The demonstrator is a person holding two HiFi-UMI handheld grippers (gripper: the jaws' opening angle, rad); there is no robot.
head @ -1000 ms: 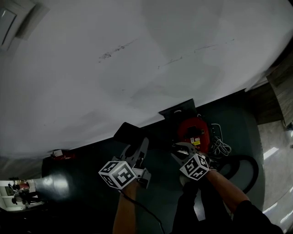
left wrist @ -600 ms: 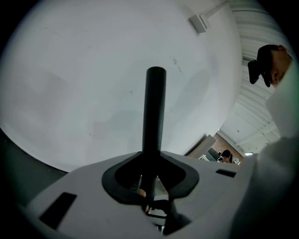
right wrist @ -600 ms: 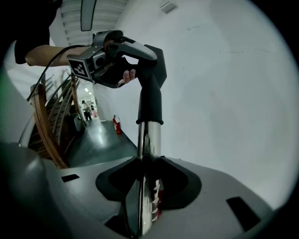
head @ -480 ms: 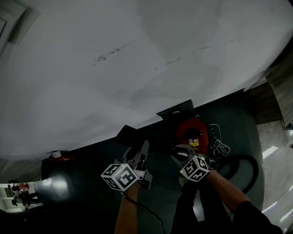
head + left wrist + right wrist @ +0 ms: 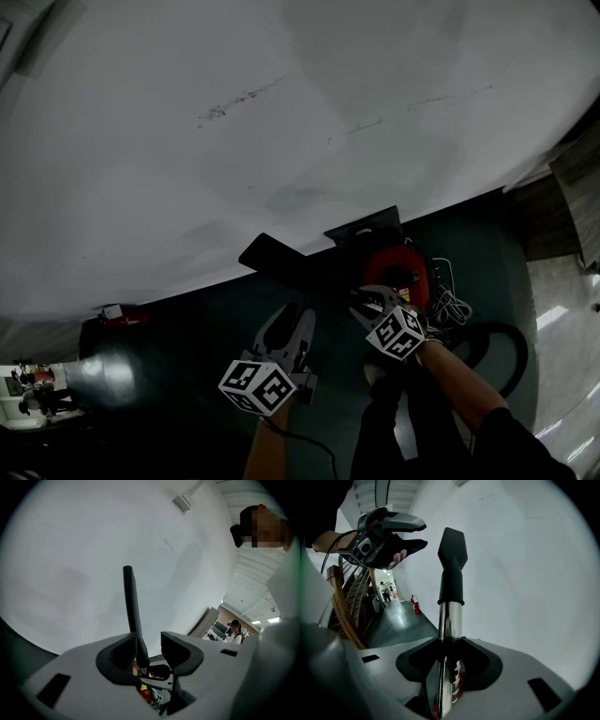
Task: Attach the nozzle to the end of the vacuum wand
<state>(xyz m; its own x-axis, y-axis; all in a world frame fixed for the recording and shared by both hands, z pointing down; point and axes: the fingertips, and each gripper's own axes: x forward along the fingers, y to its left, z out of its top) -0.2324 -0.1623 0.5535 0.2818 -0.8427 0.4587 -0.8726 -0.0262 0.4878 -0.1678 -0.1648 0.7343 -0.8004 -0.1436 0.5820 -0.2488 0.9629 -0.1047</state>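
White wall fills the upper part of the head view, and a dark green floor runs along its foot. On the floor, at the edge where it meets the wall, stands the red vacuum canister. A black hose curves away over the floor to the canister's right, with a loose white cable beside it.

Rising from the right gripper is the chrome wand. This gripper's jaws are closed on the tube, pads pressing it from both sides. On the wand's far end sits the black nozzle, its collar over the chrome and its flat mouth toward the wall. In the head view the nozzle hangs over the floor's wall edge, left of the canister.

Near the nozzle but apart from it is the left gripper. Its jaws have just been opening and stand wide, gripping nothing. The nozzle shows edge-on through the gap, beyond the pads.

At the wall's foot, far left, lies a small red object, too small to identify.
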